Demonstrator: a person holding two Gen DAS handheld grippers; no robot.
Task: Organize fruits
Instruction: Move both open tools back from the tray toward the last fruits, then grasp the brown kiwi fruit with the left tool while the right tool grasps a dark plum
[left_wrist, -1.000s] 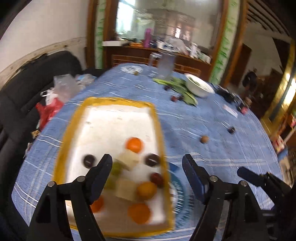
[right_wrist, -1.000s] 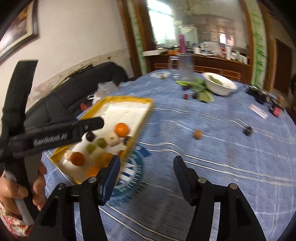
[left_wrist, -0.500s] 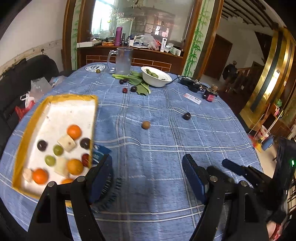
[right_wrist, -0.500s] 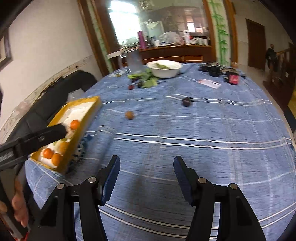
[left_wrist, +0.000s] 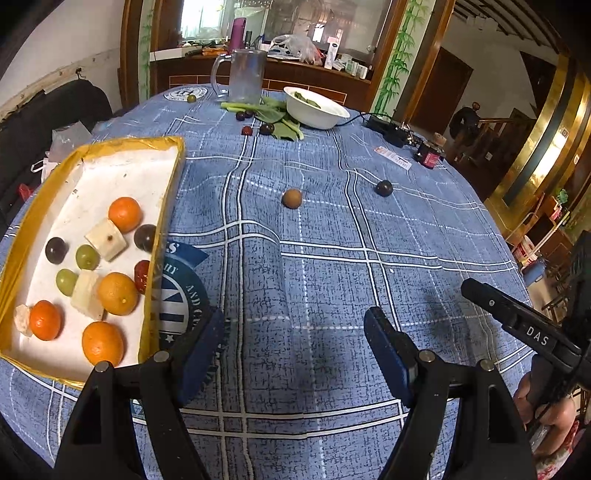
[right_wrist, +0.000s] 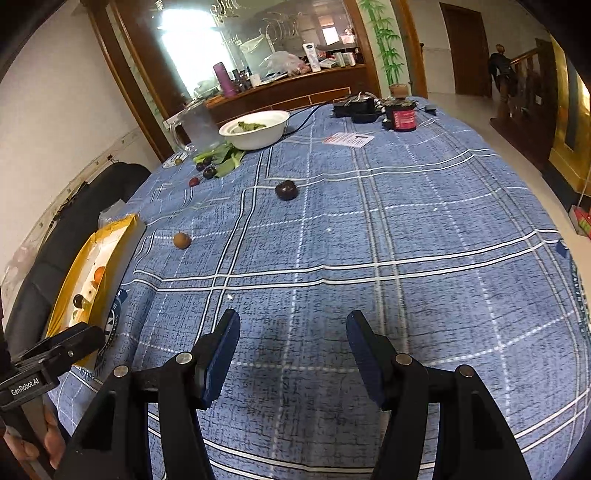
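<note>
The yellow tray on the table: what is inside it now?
Inside the yellow tray: four oranges, two green grapes, two dark plums, a red fruit and pale fruit chunks. The near wall hides part of the floor.

**Clutter at the table's far edge**

A clear glass mug (left_wrist: 243, 75) stands at the far edge of the blue checked tablecloth (left_wrist: 332, 266), beside a white bowl of greens (left_wrist: 316, 107). A small red jar (left_wrist: 428, 155) and white card (left_wrist: 393, 159) sit toward the far right edge.
</note>
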